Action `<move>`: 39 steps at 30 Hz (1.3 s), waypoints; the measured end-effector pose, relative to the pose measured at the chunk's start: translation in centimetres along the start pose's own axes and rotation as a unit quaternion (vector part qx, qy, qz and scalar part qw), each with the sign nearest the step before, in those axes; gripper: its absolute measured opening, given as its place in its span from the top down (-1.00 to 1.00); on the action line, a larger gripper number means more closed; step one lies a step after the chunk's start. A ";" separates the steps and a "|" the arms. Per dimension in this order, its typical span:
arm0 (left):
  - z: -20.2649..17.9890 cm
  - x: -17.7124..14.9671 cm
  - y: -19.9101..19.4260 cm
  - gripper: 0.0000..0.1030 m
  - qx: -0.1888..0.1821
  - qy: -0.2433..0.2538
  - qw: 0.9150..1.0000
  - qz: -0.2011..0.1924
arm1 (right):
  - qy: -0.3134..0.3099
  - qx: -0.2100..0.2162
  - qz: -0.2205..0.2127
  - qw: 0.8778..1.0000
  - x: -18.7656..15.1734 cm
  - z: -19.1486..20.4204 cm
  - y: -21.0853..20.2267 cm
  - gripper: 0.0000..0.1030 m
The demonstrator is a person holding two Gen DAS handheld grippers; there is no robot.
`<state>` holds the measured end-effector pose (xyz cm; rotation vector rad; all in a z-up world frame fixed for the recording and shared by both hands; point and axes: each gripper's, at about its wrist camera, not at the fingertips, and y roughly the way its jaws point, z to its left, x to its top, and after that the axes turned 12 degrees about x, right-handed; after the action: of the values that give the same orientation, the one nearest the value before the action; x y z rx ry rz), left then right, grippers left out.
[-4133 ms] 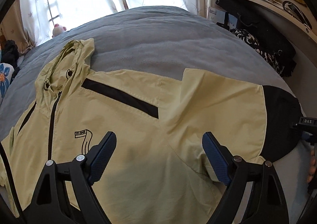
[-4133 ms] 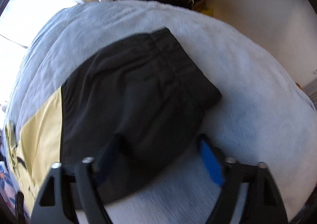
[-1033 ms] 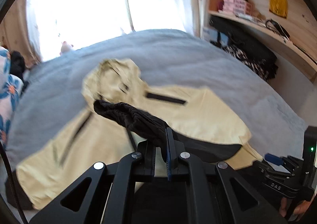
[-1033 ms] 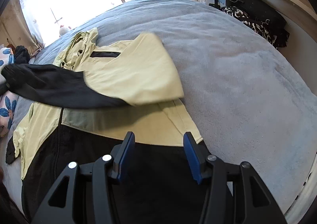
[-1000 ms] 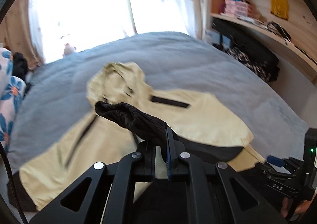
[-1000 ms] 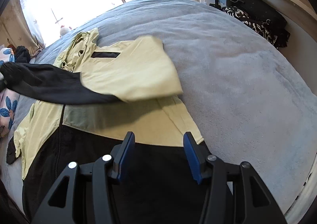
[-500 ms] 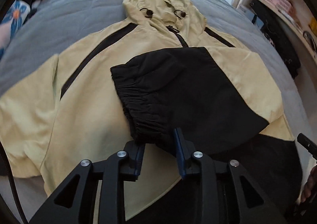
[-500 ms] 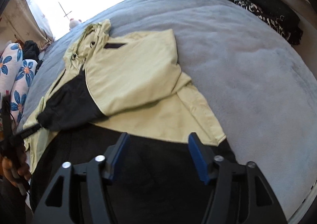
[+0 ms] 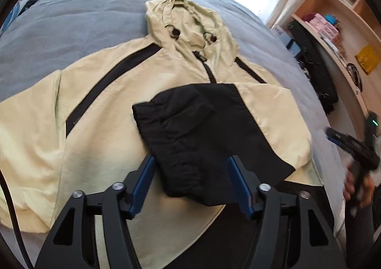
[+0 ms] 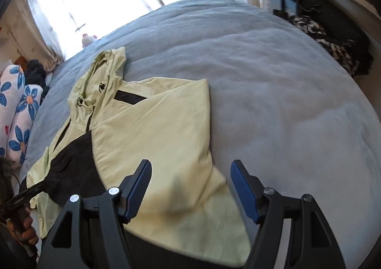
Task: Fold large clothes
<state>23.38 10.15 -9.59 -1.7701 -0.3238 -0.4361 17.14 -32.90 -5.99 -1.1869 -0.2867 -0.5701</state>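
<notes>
With both our left tool (image 9: 191, 182) and right tool (image 10: 190, 188) wide and empty above the jacket (image 9: 100, 112) on the bed (image 10: 273, 93), we judge its folded sleeve (image 9: 200, 131) could slide open if snagged.

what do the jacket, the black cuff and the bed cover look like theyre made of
Jacket: thin woven fabric, probably a matte synthetic shell; it lies flat with fine crisp wrinkles.
Black cuff: the same kind of light cloth, gathered into tight puckers, which suggests elastic inside.
Bed cover: soft grey fleece or plush by its fuzzy, slightly mottled nap; the exact fibre cannot be told.
</notes>
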 end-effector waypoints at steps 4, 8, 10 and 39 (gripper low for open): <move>0.7 0.4 -0.5 -0.33 -0.041 -0.004 0.999 0.002 | -0.007 0.004 0.037 0.999 2.4 -1.3 3.6 -0.34; 0.3 0.8 -0.5 -0.48 -0.055 0.020 0.998 0.004 | 0.012 0.025 0.056 0.998 3.7 -2.5 6.1 -0.34; 0.1 1.0 0.0 -0.51 -0.044 0.025 0.999 0.010 | 0.028 0.041 0.062 0.997 4.1 -3.2 7.1 -0.34; -1.0 6.0 7.8 0.52 0.125 -0.024 0.992 -0.006 | 0.028 -0.009 0.048 0.998 7.1 -5.4 10.2 0.62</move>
<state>32.04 7.20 -13.44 -1.5354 -0.4055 -0.3458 28.30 -37.21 -12.45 -1.1928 -0.1774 -0.5219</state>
